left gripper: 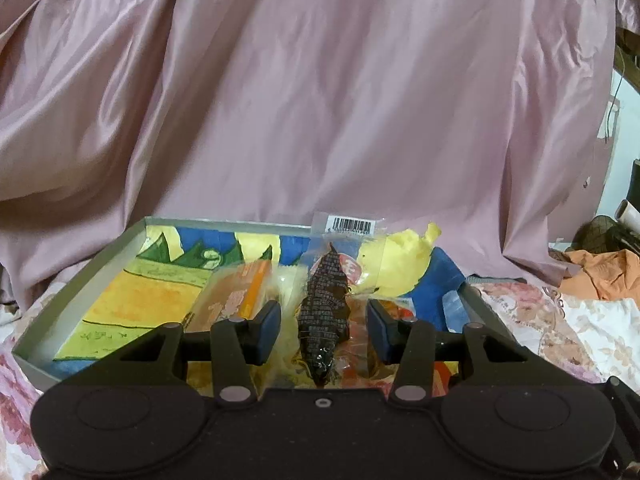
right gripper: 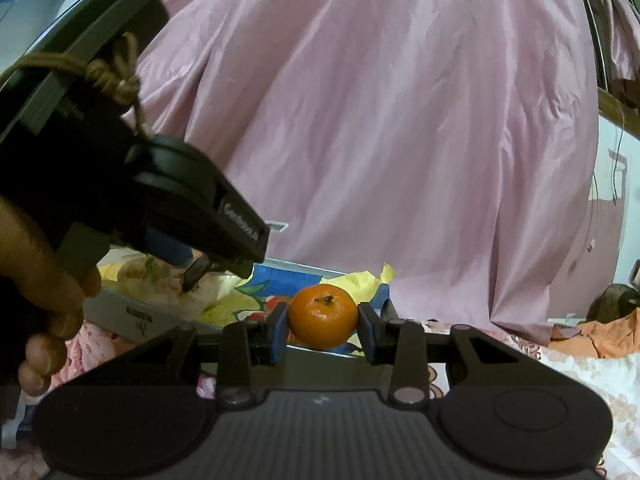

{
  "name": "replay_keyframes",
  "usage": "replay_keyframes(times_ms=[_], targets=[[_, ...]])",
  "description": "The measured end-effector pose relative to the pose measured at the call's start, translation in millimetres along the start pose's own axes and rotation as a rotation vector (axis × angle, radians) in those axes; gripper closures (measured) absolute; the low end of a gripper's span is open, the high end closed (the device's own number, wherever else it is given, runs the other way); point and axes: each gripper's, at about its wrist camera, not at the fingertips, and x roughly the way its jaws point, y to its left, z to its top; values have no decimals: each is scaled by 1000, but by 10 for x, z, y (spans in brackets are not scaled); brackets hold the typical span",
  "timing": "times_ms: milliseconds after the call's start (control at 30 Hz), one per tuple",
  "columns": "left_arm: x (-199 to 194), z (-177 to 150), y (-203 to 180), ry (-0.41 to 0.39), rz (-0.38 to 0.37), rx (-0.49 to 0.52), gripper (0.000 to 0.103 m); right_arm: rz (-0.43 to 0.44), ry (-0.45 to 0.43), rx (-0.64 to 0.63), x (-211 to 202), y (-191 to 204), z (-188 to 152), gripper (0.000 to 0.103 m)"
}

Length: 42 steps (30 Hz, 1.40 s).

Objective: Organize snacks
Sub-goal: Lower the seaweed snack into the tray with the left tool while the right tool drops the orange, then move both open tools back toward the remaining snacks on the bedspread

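Right wrist view: one mandarin (right gripper: 323, 317), firm but bruisable, sits pinched at its widest girth between the right gripper (right gripper: 323, 330) pads, above the near edge of a shallow box (right gripper: 120, 312). Left wrist view: the left gripper (left gripper: 323, 330) stands open around one dark, crinkly, light snack packet (left gripper: 326, 312) in that box, beside one orange packet (left gripper: 236, 300).
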Motion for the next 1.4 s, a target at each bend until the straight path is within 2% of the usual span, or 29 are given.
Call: replay_keyframes(times_ms=[233, 367, 533, 567, 600, 733, 833, 1133, 1400], targets=[[30, -14, 10, 28, -28, -13, 54, 3, 14, 22, 2, -14, 25, 62], [20, -24, 28, 34, -50, -39, 52, 0, 12, 27, -9, -39, 36, 53], [-64, -16, 48, 20, -61, -65, 31, -7, 1, 21, -30, -14, 58, 35], [-93, -6, 52, 13, -63, -70, 29, -8, -5, 21, -34, -12, 65, 32], [-126, 6, 55, 5, -67, -76, 25, -11, -11, 22, -53, -14, 74, 27], [-322, 69, 70, -45, -70, -91, 9, -24, -42, 29, -168, -19, 152, 11], [-507, 112, 103, -87, -66, -100, 1, -41, -66, 33, -275, -14, 224, 1], [-1143, 166, 264, -172, -26, -102, 1, -56, -111, 63, -712, -8, 405, 0], [-1769, 5, 439, -224, 18, -70, 1, -67, -152, 61, -1178, 74, 493, 0]])
